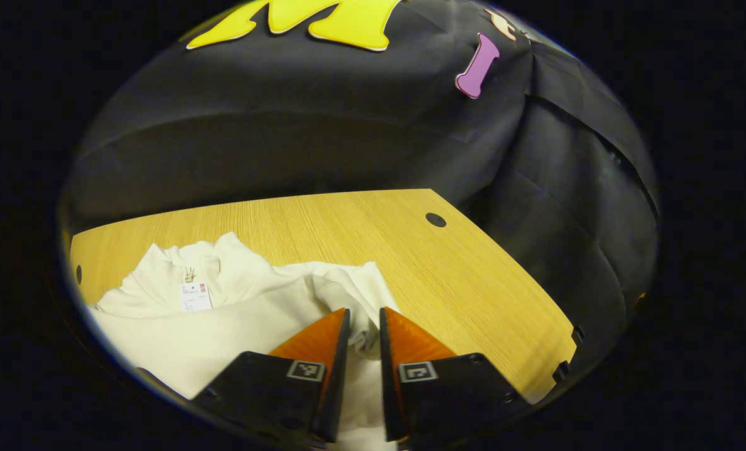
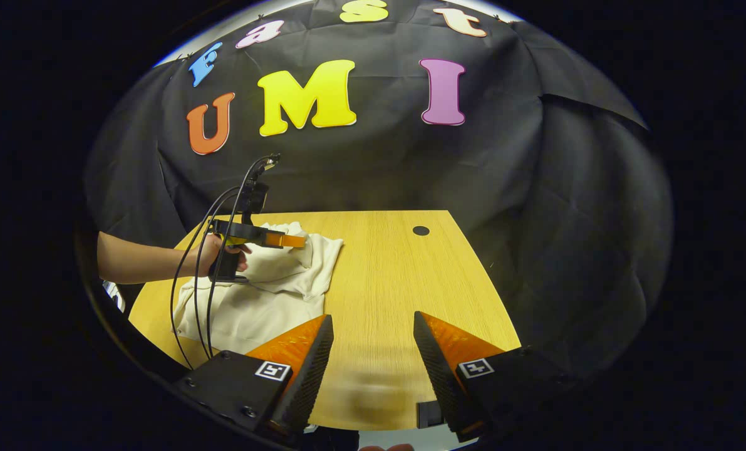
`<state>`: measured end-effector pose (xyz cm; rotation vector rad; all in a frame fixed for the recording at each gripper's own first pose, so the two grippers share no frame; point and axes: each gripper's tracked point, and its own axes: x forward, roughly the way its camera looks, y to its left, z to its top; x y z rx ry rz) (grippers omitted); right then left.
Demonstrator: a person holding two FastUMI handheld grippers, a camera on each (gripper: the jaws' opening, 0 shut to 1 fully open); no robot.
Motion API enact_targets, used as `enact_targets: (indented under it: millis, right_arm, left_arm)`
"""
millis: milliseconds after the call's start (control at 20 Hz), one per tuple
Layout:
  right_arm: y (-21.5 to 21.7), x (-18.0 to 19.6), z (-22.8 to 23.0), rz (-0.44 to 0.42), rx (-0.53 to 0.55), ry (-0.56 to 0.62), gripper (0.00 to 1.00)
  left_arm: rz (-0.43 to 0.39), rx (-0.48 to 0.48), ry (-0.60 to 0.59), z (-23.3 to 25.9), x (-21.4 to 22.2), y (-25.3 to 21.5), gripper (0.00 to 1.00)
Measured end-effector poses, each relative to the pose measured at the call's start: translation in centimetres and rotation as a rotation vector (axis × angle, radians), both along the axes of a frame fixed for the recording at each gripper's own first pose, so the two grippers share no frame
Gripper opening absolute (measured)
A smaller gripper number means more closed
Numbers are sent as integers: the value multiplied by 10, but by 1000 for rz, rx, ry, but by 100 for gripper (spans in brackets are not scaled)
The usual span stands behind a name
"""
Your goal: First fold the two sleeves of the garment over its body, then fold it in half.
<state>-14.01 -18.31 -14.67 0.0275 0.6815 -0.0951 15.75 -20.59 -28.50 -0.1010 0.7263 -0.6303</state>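
A cream garment (image 1: 222, 326) lies on the wooden table (image 1: 448, 282), its collar and white label (image 1: 195, 295) toward the far left. My left gripper (image 1: 364, 311) is shut on a bunched sleeve (image 1: 354, 285) at the garment's right side, with cloth pinched in the narrow gap between the fingers. In the right gripper view a hand (image 2: 207, 254) holds that left gripper (image 2: 297, 241) low over the garment (image 2: 266, 300), with the cloth raised a little at its tips. My right gripper (image 2: 373, 318) stands open over bare table (image 2: 398, 269), to the right of the garment, with nothing between its fingers.
A small dark hole (image 2: 421, 230) sits near the table's far right corner. Black cables (image 2: 191, 294) hang from the left gripper across the garment's near left part. The black cloth wall closes off the back and right. Bare wood lies to the right of the garment.
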Motion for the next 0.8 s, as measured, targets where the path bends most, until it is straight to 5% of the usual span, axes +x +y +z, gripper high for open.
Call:
enact_targets:
  millis: [50, 100, 300, 800]
  right_arm:
    - [2, 2, 1, 3, 3, -1, 82]
    - [5, 5, 1, 8, 5, -4, 81]
    - [20, 17, 1, 35, 19, -20, 82]
    - [82, 61, -4, 154, 37, -75, 82]
  left_arm:
    - [4, 4, -8, 0, 0, 1, 31]
    - [9, 8, -11, 0, -3, 3, 62]
    - [67, 23, -67, 15, -14, 25, 100]
    - [315, -15, -192, 93, -92, 137, 98]
